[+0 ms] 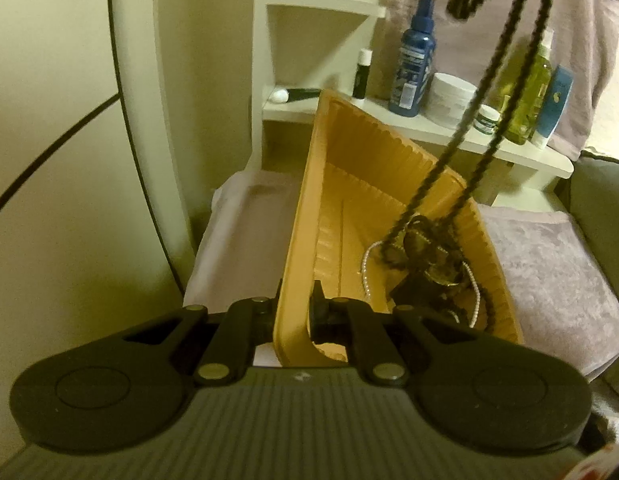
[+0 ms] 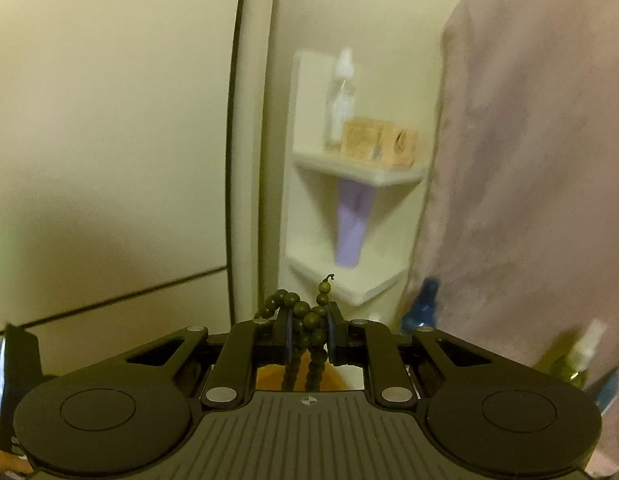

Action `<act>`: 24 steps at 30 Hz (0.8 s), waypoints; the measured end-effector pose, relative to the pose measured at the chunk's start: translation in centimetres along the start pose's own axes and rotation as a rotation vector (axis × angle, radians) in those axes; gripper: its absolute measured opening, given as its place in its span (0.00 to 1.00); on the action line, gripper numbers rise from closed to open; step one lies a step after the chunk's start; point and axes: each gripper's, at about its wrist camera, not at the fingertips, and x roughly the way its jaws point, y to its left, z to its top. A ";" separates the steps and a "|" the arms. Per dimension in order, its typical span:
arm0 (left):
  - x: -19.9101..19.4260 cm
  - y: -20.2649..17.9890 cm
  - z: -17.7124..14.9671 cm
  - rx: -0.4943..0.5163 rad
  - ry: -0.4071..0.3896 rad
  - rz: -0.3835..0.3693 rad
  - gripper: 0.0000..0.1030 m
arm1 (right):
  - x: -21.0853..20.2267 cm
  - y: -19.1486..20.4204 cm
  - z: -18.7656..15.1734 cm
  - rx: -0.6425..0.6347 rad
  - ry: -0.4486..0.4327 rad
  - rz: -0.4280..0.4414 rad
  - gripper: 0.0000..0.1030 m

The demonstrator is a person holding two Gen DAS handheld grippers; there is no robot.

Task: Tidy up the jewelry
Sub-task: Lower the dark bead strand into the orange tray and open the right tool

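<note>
My left gripper point(image 1: 295, 316) is shut on the near rim of a tan ribbed tray point(image 1: 349, 184) and holds it tilted up. In the tray lie a pearl strand point(image 1: 367, 268) and a dark tangle of jewelry point(image 1: 425, 268). My right gripper point(image 2: 308, 334) is shut on a dark bead necklace point(image 2: 309, 322). In the left wrist view the necklace point(image 1: 441, 160) hangs in two strands from the top right down into the tray. The tan tray shows as a sliver under the right gripper point(image 2: 269, 378).
A white shelf point(image 1: 429, 128) behind the tray carries a blue bottle point(image 1: 413, 64), a white jar point(image 1: 451, 100), a yellow-green bottle point(image 1: 527, 92) and small tubes. A pale cloth point(image 1: 549, 272) covers the surface to the right. A white corner shelf point(image 2: 357, 168) holds a box and bottle.
</note>
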 end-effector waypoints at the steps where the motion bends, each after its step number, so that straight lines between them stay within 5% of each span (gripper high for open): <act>1: 0.1 0.2 -0.1 -0.003 0.005 -0.002 0.07 | 0.7 0.2 -0.5 0.004 0.019 0.002 0.15; 24: 1.2 2.4 -1.6 -0.099 0.062 -0.078 0.13 | 10.7 0.7 -8.9 0.134 0.310 0.050 0.16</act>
